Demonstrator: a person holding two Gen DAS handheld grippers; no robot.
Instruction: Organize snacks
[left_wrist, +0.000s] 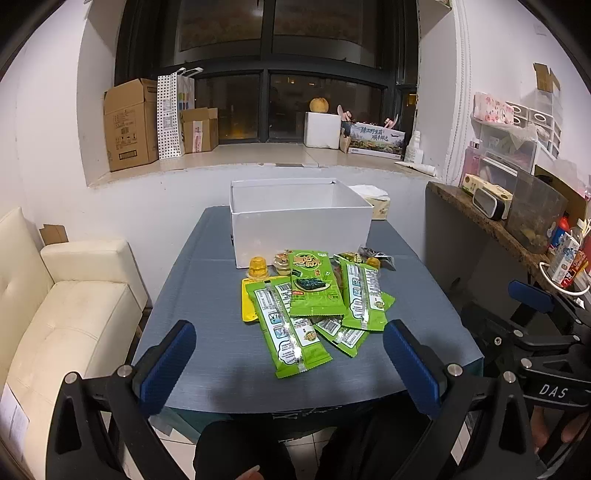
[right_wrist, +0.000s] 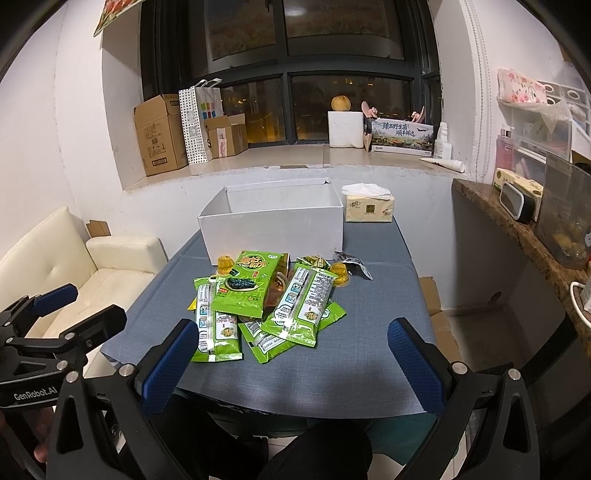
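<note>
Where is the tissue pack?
The tissue pack sits at the far right of the blue table, right beside the white box, behind the snack pile.

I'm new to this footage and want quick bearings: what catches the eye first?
A heap of bright green snack packets lies mid-table on the blue-grey tablecloth. Behind it stands an open white box. Both hand-held grippers, left and right, are open and hold nothing.

Left gripper (left_wrist: 290, 363) jaws spread wide, empty, above bench (left_wrist: 207, 295) near edge. Green snack packets (left_wrist: 314, 306) piled before open white box (left_wrist: 299, 225).
</note>
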